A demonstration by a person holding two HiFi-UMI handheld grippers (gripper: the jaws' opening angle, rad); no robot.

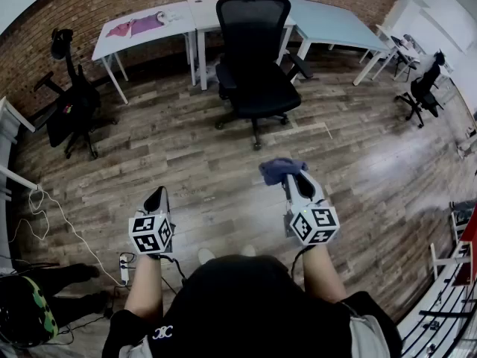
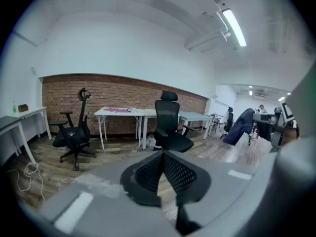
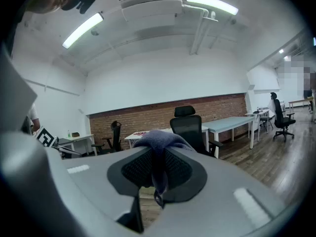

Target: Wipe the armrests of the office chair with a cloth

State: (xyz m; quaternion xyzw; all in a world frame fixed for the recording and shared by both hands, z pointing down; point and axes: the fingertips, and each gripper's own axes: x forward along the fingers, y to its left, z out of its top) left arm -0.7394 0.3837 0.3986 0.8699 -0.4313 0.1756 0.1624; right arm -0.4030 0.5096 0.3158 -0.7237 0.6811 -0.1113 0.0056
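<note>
The black office chair (image 1: 255,66) stands on the wood floor in front of the white tables, its back to them, with a short armrest (image 1: 300,66) sticking out on the right side. My right gripper (image 1: 292,177) is shut on a bunched blue-grey cloth (image 1: 281,169), held low and well short of the chair. In the right gripper view the cloth (image 3: 160,143) drapes over and between the mesh pads, and the chair (image 3: 190,128) is beyond it. My left gripper (image 1: 156,197) is shut and holds nothing. It points toward the chair (image 2: 170,128).
White tables (image 1: 171,17) line the brick wall, with pink cloths (image 1: 138,26) on the left one. A second black chair (image 1: 74,103) stands at far left and another chair (image 1: 422,89) at far right. Cables (image 1: 46,209) and a power strip (image 1: 124,267) lie on the floor at my left.
</note>
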